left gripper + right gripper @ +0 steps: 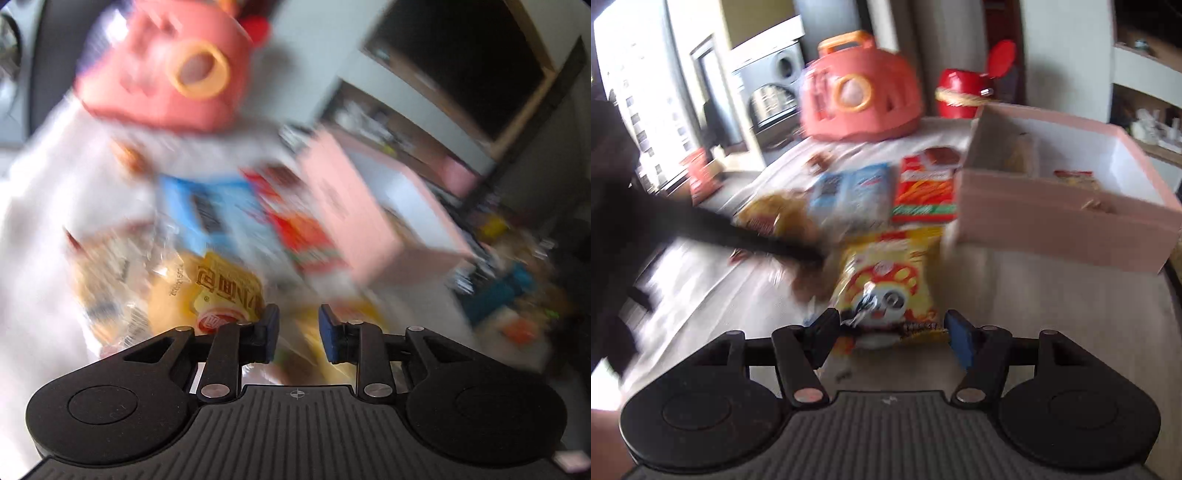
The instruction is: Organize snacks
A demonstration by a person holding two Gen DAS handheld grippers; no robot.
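Snack packs lie on a white table. In the right wrist view my right gripper (pixel 888 334) is open, its fingers on either side of the near end of a yellow panda snack bag (pixel 886 280). Beyond it lie a blue pack (pixel 849 195), a red-and-green pack (pixel 925 192) and a yellow bread pack (pixel 768 214). A pink box (pixel 1067 221) at the right holds a few snacks. In the blurred left wrist view my left gripper (pixel 297 332) is open and empty above a yellow bread pack (pixel 207 291), with the blue pack (pixel 218 214) and pink box (pixel 354 214) beyond.
An orange plastic carrier (pixel 857 99) and a red container (pixel 964 92) stand at the table's far end. The other arm, black and blurred (pixel 701 229), crosses the left of the right wrist view. Shelves and a dark screen (pixel 472 66) lie beyond the table.
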